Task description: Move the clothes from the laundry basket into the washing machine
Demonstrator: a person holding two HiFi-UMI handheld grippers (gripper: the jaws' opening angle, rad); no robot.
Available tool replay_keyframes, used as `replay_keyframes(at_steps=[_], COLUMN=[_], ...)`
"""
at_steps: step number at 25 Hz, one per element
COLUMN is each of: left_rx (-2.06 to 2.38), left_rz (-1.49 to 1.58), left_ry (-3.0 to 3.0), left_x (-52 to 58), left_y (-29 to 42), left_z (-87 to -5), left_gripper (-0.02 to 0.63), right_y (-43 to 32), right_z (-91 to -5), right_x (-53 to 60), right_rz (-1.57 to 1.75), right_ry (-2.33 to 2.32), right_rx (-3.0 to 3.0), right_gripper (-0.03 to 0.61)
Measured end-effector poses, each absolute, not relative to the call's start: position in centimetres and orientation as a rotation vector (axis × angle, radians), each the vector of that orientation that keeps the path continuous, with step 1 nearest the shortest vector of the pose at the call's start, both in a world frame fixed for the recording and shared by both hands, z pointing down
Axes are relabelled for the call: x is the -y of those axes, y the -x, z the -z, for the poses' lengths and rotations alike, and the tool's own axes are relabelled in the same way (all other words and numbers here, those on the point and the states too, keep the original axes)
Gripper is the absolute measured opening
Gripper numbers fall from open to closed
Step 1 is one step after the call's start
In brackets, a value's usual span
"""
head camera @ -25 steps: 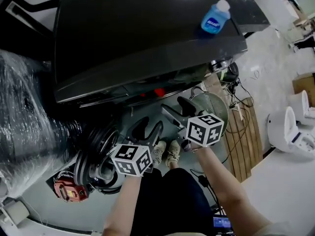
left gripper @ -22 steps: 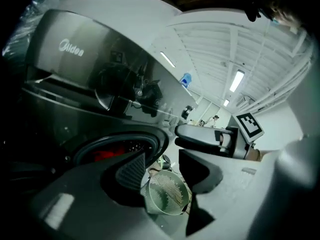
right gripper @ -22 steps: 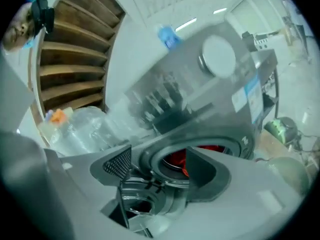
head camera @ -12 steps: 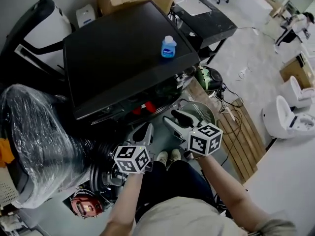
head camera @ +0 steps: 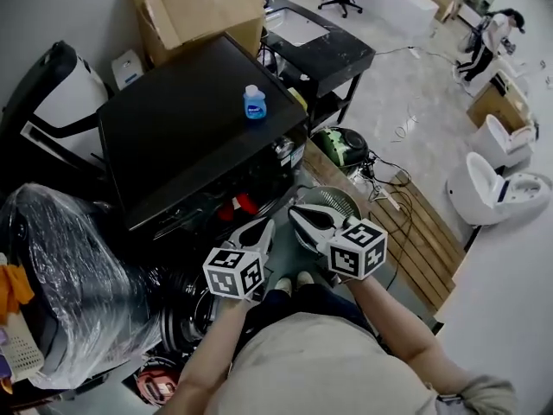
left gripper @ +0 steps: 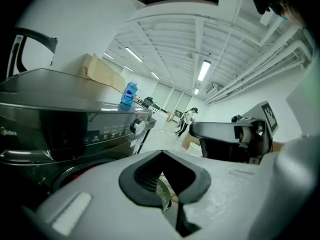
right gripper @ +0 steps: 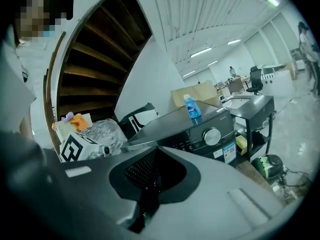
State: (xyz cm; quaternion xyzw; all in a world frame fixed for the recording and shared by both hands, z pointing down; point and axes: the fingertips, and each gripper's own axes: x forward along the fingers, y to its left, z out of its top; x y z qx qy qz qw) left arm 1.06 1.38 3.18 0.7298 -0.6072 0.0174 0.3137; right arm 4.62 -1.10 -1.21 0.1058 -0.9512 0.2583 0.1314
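Pulled back from the black front-loading washing machine (head camera: 190, 137) since a second ago, my left claw (head camera: 263, 226) and right claw (head camera: 296, 214) sit pinched together, empty, while the soft, light orange cloth (head camera: 10, 285) in the white basket (head camera: 22, 353) far left should lift by a bunched fold.

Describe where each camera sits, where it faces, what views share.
Head view: on the person's head, facing down at the washing machine; forearms, left gripper, right gripper show.
Left gripper view: on that gripper, facing the machine's front; shut jaws, right gripper show.
Right gripper view: on that gripper, facing the machine; shut jaws, left gripper's cube show.
All share the blue bottle.
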Motion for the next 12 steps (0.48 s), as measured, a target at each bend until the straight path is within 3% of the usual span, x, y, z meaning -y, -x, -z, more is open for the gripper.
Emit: replay_keyframes(at_steps=[12], left_rx=[1.586], left_rz=[-0.291], left_ry=[-1.997], left_x=[-1.6], left_y=[-3.7], left_z=[-2.6], left_gripper=[0.001], right_y=[-8.7], right_z=[0.9], right_x=[0.6], right_rz=[-0.462], right_ry=[-0.47], right_rx=[2.697], right_gripper=[0.026])
